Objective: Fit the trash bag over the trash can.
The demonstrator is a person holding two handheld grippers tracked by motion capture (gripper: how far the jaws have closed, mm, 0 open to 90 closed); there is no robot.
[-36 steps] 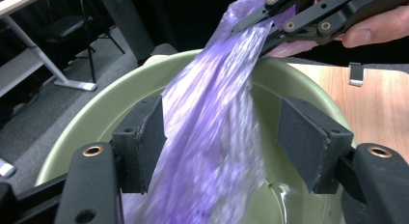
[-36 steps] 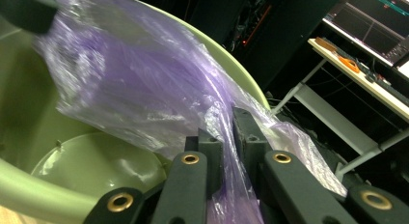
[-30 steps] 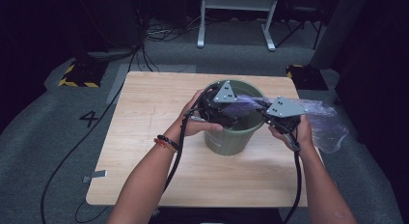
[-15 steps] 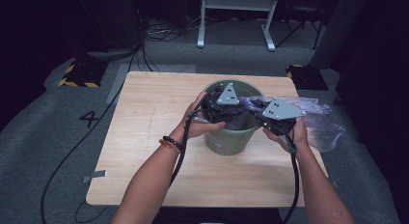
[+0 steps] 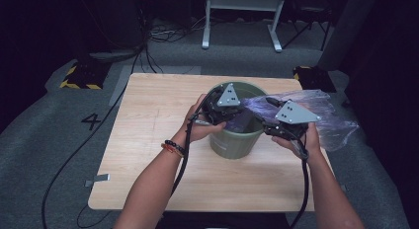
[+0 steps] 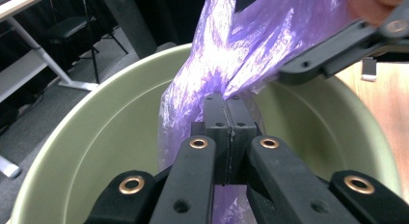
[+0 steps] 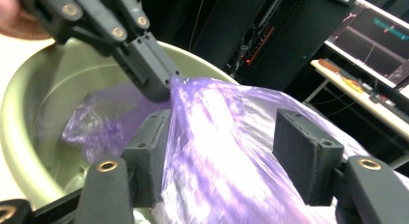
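While the left gripper (image 6: 225,113) clamps the crinkled translucent purple bag (image 6: 270,45) over the green bucket (image 6: 96,137), the right gripper (image 7: 226,151) gapes.

Right hand-held gripper (image 5: 271,121) edged nearer bin (image 5: 232,145), purple bag (image 5: 316,115) less stretched

One green bucket (image 5: 236,140) is sitting on one wooden table (image 5: 148,140). One purple plastic bag (image 5: 321,115) is hanging from the bucket out to the right. Two grippers are working at it: the left gripper (image 5: 237,110) and the right gripper (image 5: 269,126), each carrying one grey three-cornered plate and trailing one cable. Two forearms are coming in from the near side. One bracelet (image 5: 173,147) is sitting on the left wrist.
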